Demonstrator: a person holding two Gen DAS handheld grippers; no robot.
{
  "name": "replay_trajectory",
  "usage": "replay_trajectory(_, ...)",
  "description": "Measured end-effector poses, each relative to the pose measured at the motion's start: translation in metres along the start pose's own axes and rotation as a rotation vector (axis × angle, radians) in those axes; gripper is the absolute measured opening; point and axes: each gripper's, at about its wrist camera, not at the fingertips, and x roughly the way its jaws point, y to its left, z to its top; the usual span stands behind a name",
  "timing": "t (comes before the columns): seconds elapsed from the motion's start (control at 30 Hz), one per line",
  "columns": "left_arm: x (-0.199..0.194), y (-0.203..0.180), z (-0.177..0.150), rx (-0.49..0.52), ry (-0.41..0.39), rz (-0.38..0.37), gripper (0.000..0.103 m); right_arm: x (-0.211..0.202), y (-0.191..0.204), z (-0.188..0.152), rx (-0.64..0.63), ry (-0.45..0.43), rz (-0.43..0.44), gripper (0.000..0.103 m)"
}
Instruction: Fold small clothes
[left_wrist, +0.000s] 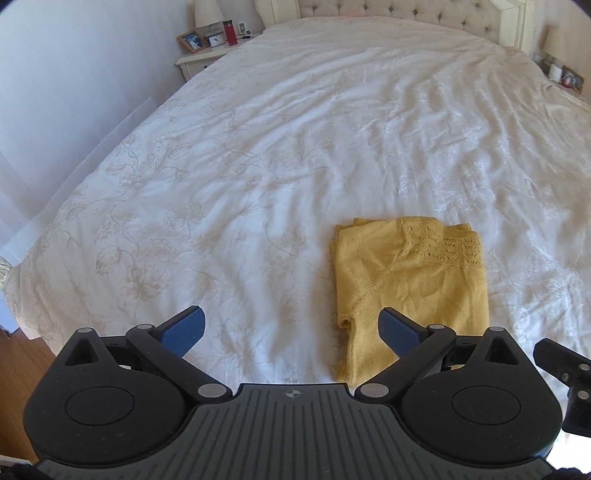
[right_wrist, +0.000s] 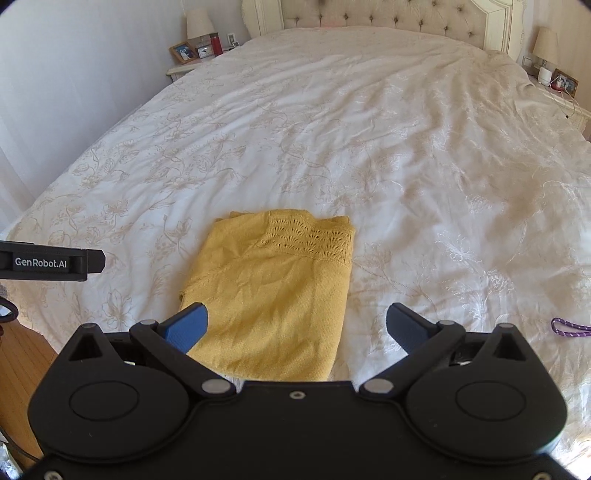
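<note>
A yellow knit top (left_wrist: 410, 284) lies folded into a neat rectangle on the white bedspread (left_wrist: 258, 155), near the foot edge of the bed. It also shows in the right wrist view (right_wrist: 273, 291). My left gripper (left_wrist: 291, 328) is open and empty, hovering above the bed just left of the top. My right gripper (right_wrist: 297, 325) is open and empty, held above the near right part of the top. Neither touches the cloth. The left gripper's body (right_wrist: 48, 260) shows at the left edge of the right wrist view.
A tufted headboard (right_wrist: 388, 14) stands at the far end. Nightstands with lamps, photo frames and a red bottle (left_wrist: 231, 32) flank the bed. A purple strap (right_wrist: 570, 326) lies on the bedspread at the right. Wooden floor (left_wrist: 14, 369) shows at the lower left.
</note>
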Motion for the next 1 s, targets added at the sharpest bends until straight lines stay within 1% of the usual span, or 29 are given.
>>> replay_trajectory(0.1, -0.005, 0.0, -0.008, -0.013, 0.01, -0.044, 0.101, -0.011, 0.002, -0.004, -0.008, -0.02, -0.013, 0.102)
replay_trajectory(0.23, -0.011, -0.004, -0.019, 0.015, 0.011, -0.052, 0.101, -0.02, 0.005, -0.01, -0.006, -0.026, -0.047, 0.102)
replay_trajectory(0.33, -0.014, -0.005, -0.027, 0.033, 0.018, -0.08, 0.101, -0.026, 0.006, -0.015, 0.005, -0.015, -0.06, 0.102)
replay_trajectory(0.53, -0.019, -0.004, -0.038, 0.034, 0.043, -0.107, 0.101, -0.034, 0.013, -0.023, 0.013, -0.012, -0.127, 0.102)
replay_trajectory(0.57, -0.019, -0.004, -0.04, 0.034, 0.049, -0.108, 0.101, -0.035, 0.013, -0.024, 0.015, -0.01, -0.127, 0.102)
replay_trajectory(0.67, -0.018, -0.003, -0.044, 0.033, 0.069, -0.115, 0.101, -0.035, 0.012, -0.028, 0.03, 0.011, -0.091, 0.102)
replay_trajectory(0.77, -0.017, -0.002, -0.048, 0.012, 0.1, -0.123, 0.101, -0.035, 0.013, -0.031, 0.041, 0.021, -0.083, 0.102)
replay_trajectory(0.87, -0.016, -0.001, -0.052, -0.011, 0.124, -0.132, 0.101, -0.035, 0.011, -0.034, 0.054, 0.027, -0.087, 0.102)
replay_trajectory(1.0, -0.017, -0.001, -0.055, -0.019, 0.128, -0.117, 0.101, -0.038, 0.008, -0.036, 0.068, 0.029, -0.098, 0.102)
